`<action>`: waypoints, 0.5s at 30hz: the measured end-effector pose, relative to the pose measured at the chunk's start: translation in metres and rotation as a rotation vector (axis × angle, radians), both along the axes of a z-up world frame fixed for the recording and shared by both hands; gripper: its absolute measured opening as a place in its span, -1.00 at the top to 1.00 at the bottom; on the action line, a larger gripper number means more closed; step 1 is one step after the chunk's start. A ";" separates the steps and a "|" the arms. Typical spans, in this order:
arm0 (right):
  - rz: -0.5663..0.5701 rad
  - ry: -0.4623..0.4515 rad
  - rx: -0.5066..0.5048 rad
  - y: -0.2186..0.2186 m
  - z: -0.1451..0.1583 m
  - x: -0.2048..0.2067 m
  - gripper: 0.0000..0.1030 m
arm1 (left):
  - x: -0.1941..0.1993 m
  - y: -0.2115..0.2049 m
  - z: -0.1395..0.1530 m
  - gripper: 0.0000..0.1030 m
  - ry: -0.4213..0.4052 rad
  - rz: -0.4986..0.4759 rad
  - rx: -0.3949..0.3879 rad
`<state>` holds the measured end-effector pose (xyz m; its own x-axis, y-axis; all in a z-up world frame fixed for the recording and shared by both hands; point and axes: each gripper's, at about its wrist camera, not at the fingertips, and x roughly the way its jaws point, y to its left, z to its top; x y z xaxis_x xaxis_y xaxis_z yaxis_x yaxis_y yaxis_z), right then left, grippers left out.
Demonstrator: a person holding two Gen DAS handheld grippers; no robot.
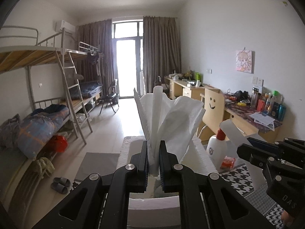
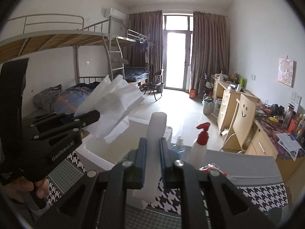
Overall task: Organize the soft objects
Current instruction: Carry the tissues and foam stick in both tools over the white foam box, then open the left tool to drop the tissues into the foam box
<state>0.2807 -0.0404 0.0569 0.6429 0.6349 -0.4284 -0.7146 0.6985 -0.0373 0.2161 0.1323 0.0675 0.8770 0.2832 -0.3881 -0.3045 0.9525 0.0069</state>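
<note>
Fingers, left (image 1: 154, 160): pinched on a fanned white tissue sheet (image 1: 167, 114), long axis running straight out from the tips. Fingers, right (image 2: 153, 156): clamped on a white strip (image 2: 155, 133), likewise lengthwise. Both held above the bench (image 2: 247, 164), side by side.

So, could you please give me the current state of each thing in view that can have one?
Left tongs: shut on the white tissue, held raised.
Right tongs: shut on the white strip.
Red-capped bottle: upright, capped.
Curtains: drawn apart.
Folding chair: unfolded, unoccupied.
</note>
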 end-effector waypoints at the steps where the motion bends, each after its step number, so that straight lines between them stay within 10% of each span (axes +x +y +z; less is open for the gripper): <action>1: 0.004 0.002 -0.003 0.003 -0.001 0.001 0.69 | 0.001 0.002 -0.001 0.80 0.002 0.003 -0.001; 15: 0.016 0.034 -0.032 0.019 -0.009 0.014 0.69 | 0.024 0.018 -0.020 0.79 0.080 0.016 -0.008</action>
